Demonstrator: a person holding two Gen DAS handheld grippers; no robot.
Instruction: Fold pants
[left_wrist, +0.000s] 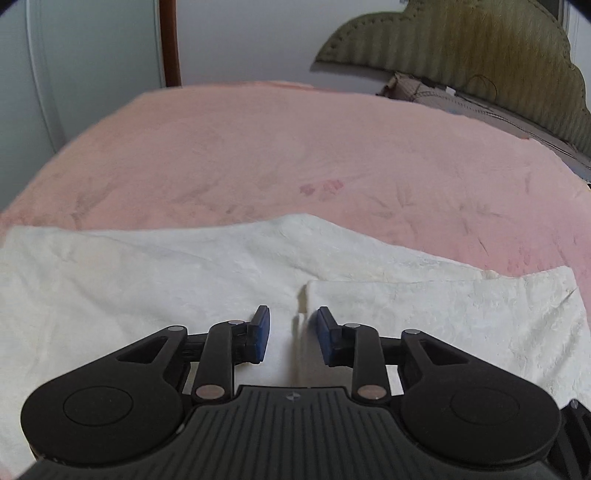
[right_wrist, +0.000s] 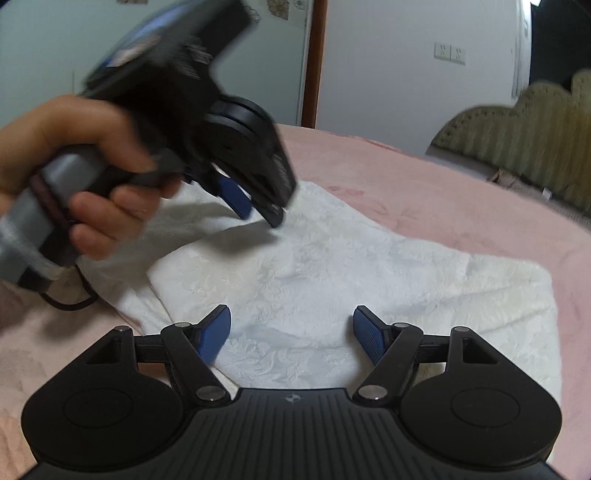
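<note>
White textured pants (left_wrist: 147, 280) lie flat on the pink bed, with a folded layer whose edge (left_wrist: 306, 291) runs just ahead of my left gripper (left_wrist: 293, 325). That gripper is open and empty, hovering low over the cloth. In the right wrist view the pants (right_wrist: 351, 266) lie as a folded rectangle. My right gripper (right_wrist: 291, 328) is open and empty just above their near part. The left gripper (right_wrist: 258, 210), held in a hand and blurred, hovers over the far left part of the pants.
A pink bedspread (left_wrist: 258, 147) covers the bed. An olive padded headboard (left_wrist: 480, 55) stands at the back right, with a pillow below it. A wall and a brown door frame (left_wrist: 171, 40) lie behind. A dark cable (right_wrist: 70, 302) trails from the left handle.
</note>
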